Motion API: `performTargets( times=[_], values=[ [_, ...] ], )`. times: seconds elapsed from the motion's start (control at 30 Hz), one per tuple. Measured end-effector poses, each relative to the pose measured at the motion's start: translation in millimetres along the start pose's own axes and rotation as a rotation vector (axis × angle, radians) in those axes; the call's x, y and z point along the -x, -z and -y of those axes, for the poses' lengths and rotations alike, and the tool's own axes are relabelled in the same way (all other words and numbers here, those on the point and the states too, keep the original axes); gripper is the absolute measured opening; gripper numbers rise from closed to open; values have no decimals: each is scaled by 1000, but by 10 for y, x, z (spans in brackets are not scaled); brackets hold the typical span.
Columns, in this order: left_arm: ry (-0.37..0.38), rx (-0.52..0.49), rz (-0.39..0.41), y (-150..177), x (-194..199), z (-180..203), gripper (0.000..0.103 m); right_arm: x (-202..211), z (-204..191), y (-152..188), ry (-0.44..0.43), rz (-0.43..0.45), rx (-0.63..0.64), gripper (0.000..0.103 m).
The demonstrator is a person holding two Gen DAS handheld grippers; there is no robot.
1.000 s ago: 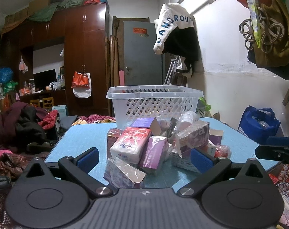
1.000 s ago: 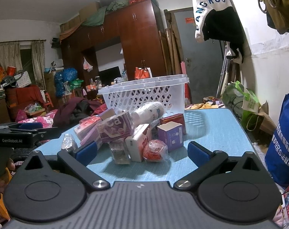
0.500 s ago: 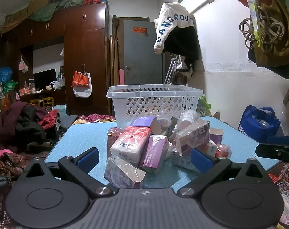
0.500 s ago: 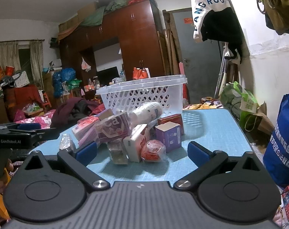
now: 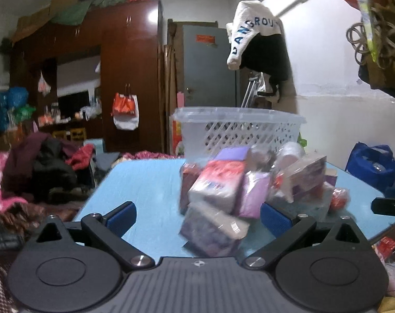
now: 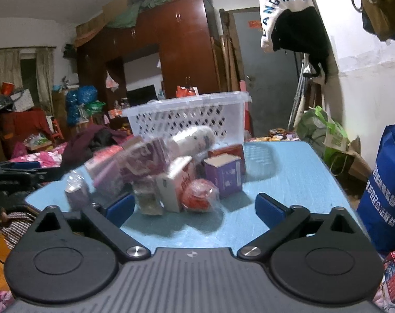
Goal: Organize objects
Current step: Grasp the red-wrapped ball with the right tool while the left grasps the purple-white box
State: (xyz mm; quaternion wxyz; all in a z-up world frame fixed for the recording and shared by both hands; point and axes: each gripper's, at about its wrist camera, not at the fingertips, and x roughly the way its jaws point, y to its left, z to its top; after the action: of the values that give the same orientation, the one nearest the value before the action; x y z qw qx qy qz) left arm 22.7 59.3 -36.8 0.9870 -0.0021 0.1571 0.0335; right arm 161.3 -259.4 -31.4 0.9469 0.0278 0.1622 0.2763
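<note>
Now | white basket [image 6: 189,116] behind heap of packets [image 6: 171,172] | contents hidden

The right gripper [image 6: 195,208], its blue-padded jaws spread wide and holding nothing, hangs over the near edge of a light blue table [image 6: 288,172] facing a blurred heap of packets, a purple box [image 6: 223,176] and a red wrapped ball [image 6: 200,195] before a white lattice basket [image 6: 187,117].

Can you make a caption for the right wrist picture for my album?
Open right gripper faces a pile of packets before a white basket on a blue table.
</note>
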Motion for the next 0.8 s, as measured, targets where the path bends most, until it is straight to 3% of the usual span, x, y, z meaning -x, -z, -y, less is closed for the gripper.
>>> performTargets(
  times=[0.13,0.2,0.27,0.43,0.53,0.6,0.73,0.8],
  values=[
    [18,15,-39,102,-118,-102,100,-200,-42,65,2,-29,22,89],
    [52,21,-46,145,-176,-93,98,-296,-33,72,37,-38,34,79],
    [87,21,-46,168,-222,-48,97,-349,24,69,14,-50,7,75],
    [94,-13,-49,205,-352,100,97,-423,15,64,16,-61,22,73],
    [85,0,-62,248,-432,87,95,-485,1,65,1,-70,19,64],
    [107,13,-70,280,-449,54,87,-506,-9,72,-7,-78,23,57],
    [121,23,-58,301,-439,23,53,-471,-14,95,-6,-67,21,45],
    [138,34,-53,314,-416,1,53,-428,-10,106,-10,-60,18,44]
  ],
)
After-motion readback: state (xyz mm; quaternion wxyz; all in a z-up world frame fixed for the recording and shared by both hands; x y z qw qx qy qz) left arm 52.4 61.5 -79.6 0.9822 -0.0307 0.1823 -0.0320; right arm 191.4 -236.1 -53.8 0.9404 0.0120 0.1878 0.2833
